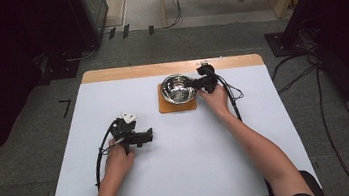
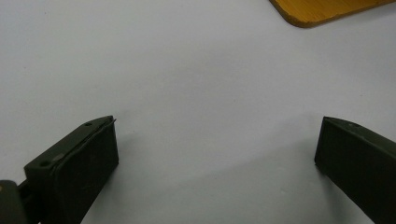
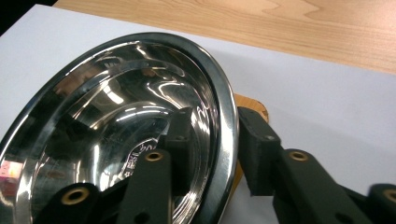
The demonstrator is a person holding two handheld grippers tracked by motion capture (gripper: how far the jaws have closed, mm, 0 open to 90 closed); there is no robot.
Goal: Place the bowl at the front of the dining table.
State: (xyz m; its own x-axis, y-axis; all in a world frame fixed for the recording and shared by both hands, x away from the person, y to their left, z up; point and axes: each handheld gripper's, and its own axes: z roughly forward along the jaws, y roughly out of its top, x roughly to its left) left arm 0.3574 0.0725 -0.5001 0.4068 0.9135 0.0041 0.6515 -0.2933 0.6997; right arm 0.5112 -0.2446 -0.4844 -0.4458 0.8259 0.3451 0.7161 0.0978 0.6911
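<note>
A shiny steel bowl stands on a small square wooden board at the far middle of the table. My right gripper reaches the bowl from its right and straddles the rim, one jaw inside and one outside; the jaws stand a little apart and the pads do not visibly press on the rim. My left gripper rests low over the white table surface at the near left, pointing right, open wide with nothing between its jaws. A corner of the board lies beyond it.
The table is covered in white, with a bare wooden strip along its far edge. Cables trail from both grippers across the surface. Dark equipment and cables stand on the floor around the table.
</note>
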